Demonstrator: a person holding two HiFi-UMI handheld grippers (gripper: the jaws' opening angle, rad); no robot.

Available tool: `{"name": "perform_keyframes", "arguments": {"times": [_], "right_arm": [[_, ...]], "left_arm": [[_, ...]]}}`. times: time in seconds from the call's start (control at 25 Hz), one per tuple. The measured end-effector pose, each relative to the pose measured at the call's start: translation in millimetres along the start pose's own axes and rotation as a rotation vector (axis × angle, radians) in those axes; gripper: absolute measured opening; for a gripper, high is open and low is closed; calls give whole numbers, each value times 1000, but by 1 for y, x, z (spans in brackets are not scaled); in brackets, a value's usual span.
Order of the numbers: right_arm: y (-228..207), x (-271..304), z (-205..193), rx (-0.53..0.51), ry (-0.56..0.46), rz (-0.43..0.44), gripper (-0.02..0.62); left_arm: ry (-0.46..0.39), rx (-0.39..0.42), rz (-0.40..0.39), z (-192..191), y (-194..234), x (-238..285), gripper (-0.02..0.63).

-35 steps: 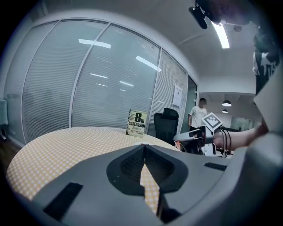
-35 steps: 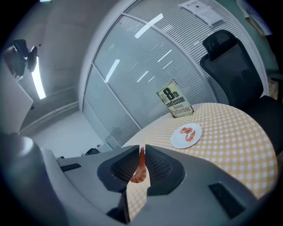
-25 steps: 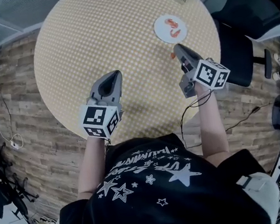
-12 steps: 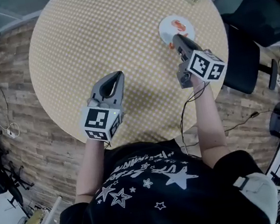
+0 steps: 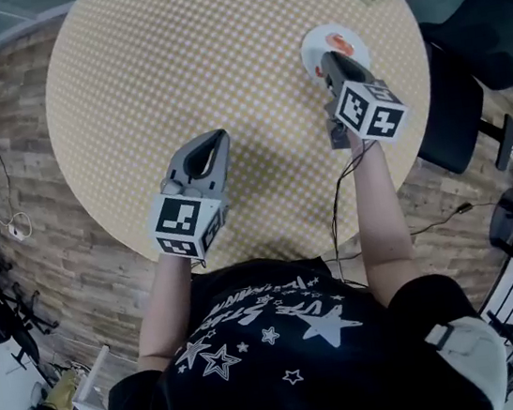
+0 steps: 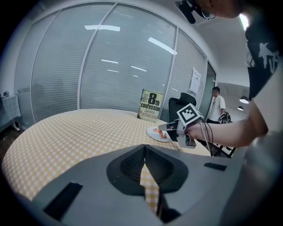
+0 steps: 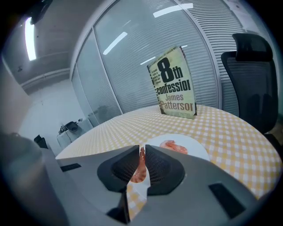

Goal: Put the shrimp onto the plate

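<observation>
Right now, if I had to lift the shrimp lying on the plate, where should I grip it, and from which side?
Likely across the thick middle of the lying shrimp, from straight above: it lies flat on the plate, stretched sideways in the right gripper view, so jaws closing across its narrow width suit it. The right gripper would first have to drop its held shrimp.

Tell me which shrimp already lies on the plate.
The far shrimp, lying free on the white plate; the other shrimp is clamped in the right gripper.
</observation>
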State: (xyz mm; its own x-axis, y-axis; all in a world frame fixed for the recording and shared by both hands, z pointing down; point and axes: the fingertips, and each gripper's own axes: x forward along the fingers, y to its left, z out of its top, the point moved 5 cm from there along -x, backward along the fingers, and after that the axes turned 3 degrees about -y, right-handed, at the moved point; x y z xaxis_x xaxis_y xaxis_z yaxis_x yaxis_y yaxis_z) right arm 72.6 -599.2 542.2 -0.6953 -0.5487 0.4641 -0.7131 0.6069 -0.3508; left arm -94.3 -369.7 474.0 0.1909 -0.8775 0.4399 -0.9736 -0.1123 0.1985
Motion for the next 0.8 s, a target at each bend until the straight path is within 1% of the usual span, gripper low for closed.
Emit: {"name": "perform_keyframes", "arguments": {"times": [0.16, 0.4, 0.6, 0.8], "right_arm": [[0, 11, -2, -46, 37, -24, 55], [2, 26, -8, -153, 122, -75, 55], [-1, 29, -7, -158, 144, -122, 55], [0, 28, -3, -155, 142, -135, 55]], "left_arm": [[13, -7, 4, -4, 5, 5, 2], [20, -22, -10, -7, 7, 4, 2], [19, -23, -12, -9, 7, 4, 2], [15, -23, -18, -9, 3, -1, 2]]}}
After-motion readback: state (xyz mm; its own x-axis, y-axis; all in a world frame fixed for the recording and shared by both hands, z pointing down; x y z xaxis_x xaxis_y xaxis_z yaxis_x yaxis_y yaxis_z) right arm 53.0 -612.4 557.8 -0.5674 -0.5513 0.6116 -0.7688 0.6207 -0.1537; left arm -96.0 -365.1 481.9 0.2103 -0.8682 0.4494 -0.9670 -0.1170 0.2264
